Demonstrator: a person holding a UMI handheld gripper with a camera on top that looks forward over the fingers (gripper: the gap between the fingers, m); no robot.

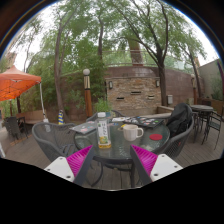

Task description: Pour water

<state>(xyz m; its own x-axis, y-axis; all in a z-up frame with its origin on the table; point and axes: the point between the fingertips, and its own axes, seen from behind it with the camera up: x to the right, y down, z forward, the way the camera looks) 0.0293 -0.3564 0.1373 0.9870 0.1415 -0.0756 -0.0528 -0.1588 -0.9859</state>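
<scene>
Gripper [110, 163] spread wide, holding nothing, pink pads [80, 160] out over the near table edge.

Beyond the fingers on the glass table [150, 133], the bottle [103, 131] of yellowish liquid stands upright, a white mug [132, 131] just beside it. Near the table: chair [50, 140], black backpack [180, 120]. Farther back, brick wall [135, 92] and an orange umbrella [15, 82].

We look from the tool [112, 160] itself, level and forward along its two fingers, across the near edge of the desk [125, 148] toward a far brick wall [133, 92] and trees, seemingly from a short way back.
</scene>
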